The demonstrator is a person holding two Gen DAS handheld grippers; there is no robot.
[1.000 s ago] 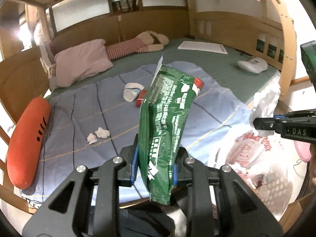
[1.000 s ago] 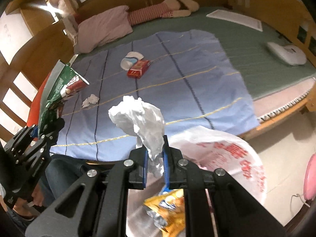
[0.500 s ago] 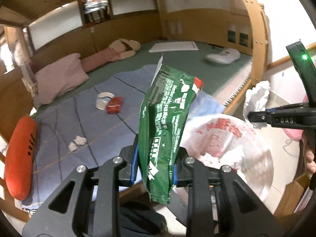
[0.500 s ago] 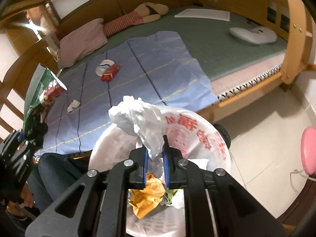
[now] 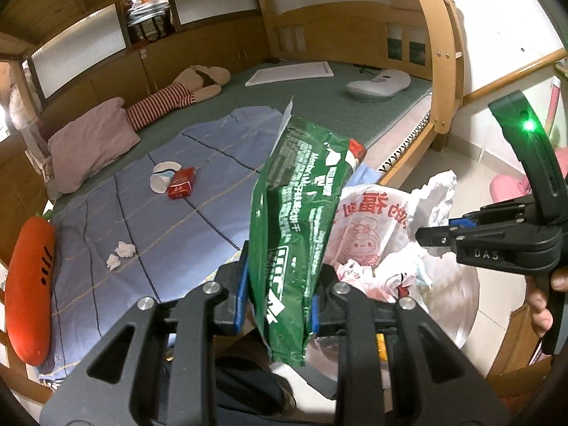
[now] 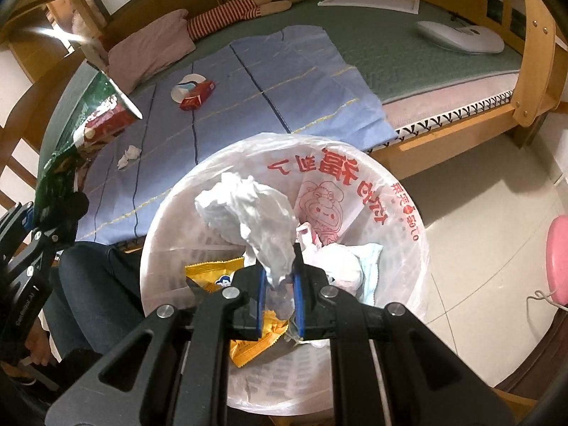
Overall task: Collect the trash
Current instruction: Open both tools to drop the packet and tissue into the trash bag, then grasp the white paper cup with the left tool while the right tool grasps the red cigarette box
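Hand-held gripper on the right (image 6: 278, 296) is pinching a crumpled white tissue wad (image 6: 250, 214) directly over the white bag-lined round bin (image 6: 408, 213), lower centre of frame. Left hand-held gripper (image 5: 277, 300) is clamping a green foil snack bag (image 5: 298, 213) beside the rim. Recommended: release tissue well inside the liner, then centre the snack bag before letting go.

Left gripper (image 5: 278, 298) clamped on upright green snack bag (image 5: 298, 220) — dead centre. At 3 o'clock, right gripper (image 5: 431, 239) pinching crumpled white tissue (image 5: 435, 206) above lined trash bin (image 5: 369, 220). Tissue scraps (image 5: 121, 254) on blue sheet (image 5: 184, 227) — 9 o'clock.
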